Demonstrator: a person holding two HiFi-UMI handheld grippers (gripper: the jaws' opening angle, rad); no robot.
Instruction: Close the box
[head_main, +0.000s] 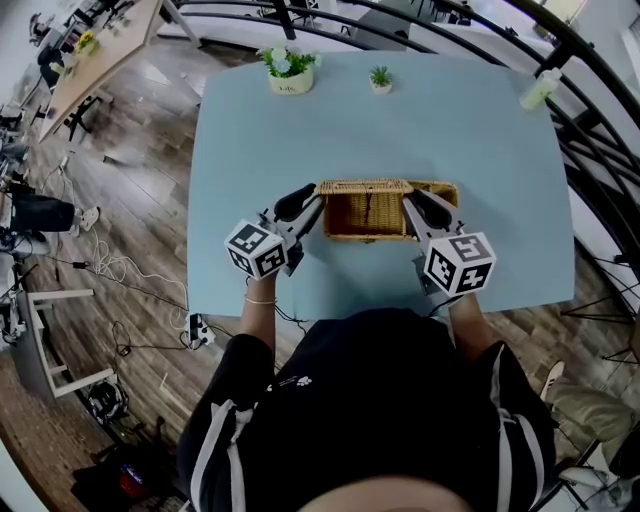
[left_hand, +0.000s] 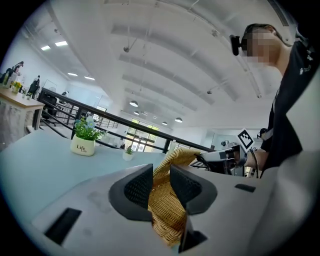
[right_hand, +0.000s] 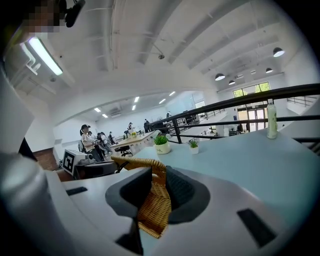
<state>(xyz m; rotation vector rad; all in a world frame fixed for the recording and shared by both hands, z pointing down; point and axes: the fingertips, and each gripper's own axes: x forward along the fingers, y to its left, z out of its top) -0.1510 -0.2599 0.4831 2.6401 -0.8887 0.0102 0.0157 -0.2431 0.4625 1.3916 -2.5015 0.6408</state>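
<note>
A wicker box (head_main: 365, 212) stands near the front of the light blue table (head_main: 470, 140), its inside showing from above. My left gripper (head_main: 305, 200) is at the box's left end. In the left gripper view the wicker wall (left_hand: 167, 215) rises between the pads of that gripper (left_hand: 161, 175), and the jaws stand a little apart around it. My right gripper (head_main: 425, 205) is at the box's right end. In the right gripper view the jaws of that gripper (right_hand: 159, 182) are closed narrowly on a wicker rim (right_hand: 155, 210).
A white pot with a flowering plant (head_main: 290, 72) and a small potted plant (head_main: 380, 78) stand at the table's far edge. A pale bottle (head_main: 540, 90) is at the far right corner. A black railing (head_main: 590, 120) runs along the right side.
</note>
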